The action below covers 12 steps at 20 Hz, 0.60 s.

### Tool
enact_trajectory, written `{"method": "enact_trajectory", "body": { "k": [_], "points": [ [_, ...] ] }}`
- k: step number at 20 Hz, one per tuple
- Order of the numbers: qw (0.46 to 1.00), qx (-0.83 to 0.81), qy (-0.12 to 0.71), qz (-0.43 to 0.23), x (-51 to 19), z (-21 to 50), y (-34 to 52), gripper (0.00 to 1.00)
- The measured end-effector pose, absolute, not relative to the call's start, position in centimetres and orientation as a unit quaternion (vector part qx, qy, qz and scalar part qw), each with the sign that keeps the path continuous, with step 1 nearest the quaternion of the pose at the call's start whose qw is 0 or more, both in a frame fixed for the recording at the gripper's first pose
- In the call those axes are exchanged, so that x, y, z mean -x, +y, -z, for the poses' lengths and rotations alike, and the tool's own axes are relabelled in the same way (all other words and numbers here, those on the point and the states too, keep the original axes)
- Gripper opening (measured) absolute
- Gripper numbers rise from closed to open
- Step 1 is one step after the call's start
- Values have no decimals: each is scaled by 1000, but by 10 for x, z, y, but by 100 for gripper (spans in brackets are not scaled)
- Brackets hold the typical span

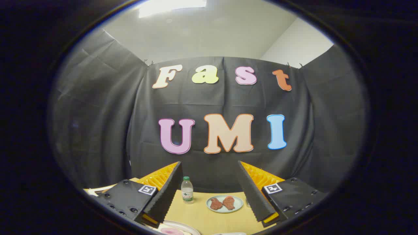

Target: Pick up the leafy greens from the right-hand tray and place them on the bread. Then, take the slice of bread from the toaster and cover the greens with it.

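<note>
No words or numbers can be read on the objects here. The nearest things to signs are two printed code tags: a square marker (147,189), a black pattern on white, sits on the block behind the left finger of the gripper (209,162), and a second square marker (272,188) of the same kind sits on the block behind the right finger (the patterns are machine codes, not letters). The fingers stand spread wide, with nothing held between them. Beyond them, just beside the left finger, a clear bottle (187,190) stands on the table and carries a green label band (187,196), whose print is too small to make out.
</note>
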<state>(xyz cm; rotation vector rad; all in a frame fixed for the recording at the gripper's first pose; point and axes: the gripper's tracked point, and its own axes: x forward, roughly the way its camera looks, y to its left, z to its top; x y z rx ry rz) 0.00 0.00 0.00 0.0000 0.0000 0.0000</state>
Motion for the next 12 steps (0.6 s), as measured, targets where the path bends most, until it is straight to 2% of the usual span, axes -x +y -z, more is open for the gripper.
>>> {"method": "enact_trajectory", "body": {
  "k": [12],
  "points": [
    [1000, 1, -2, 12, 1, -1, -15, 100]
  ]
}}
